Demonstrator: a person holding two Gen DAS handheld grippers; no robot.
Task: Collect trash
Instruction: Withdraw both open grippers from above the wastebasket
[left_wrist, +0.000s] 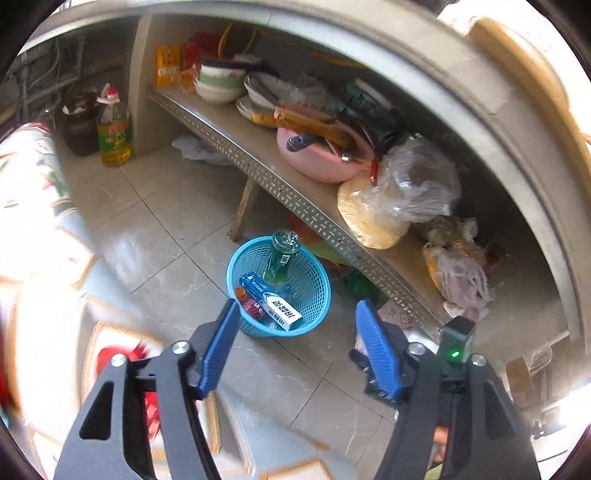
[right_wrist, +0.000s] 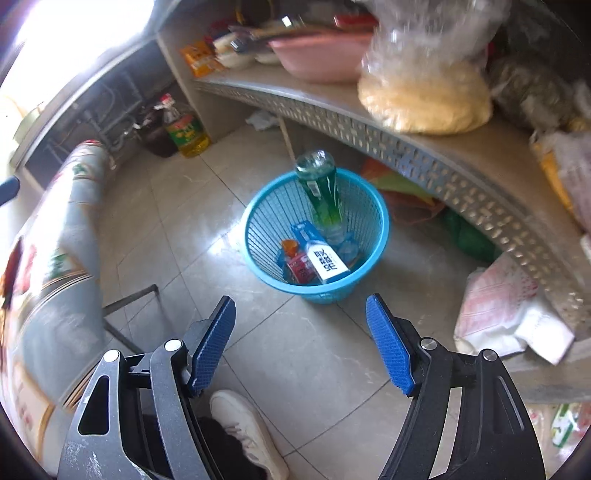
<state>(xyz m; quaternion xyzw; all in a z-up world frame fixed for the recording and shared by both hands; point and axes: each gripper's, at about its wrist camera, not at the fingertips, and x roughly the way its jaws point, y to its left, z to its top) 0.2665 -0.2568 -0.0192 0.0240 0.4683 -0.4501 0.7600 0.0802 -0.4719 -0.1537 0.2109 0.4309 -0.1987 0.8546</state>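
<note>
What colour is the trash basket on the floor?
Light blue, with an open mesh wall: the basket shows best in the right wrist view.

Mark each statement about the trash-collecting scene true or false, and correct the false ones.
1. The blue basket stands on the tiled floor. True.
2. The green bottle lies flat on the shelf. False: it stands leaning inside the basket.
3. Both tongs, left and right, are open and hold nothing. True.
4. The blue-and-white box is in the basket. True.
5. The pink basin sits on the floor. False: it rests on the shelf.
</note>
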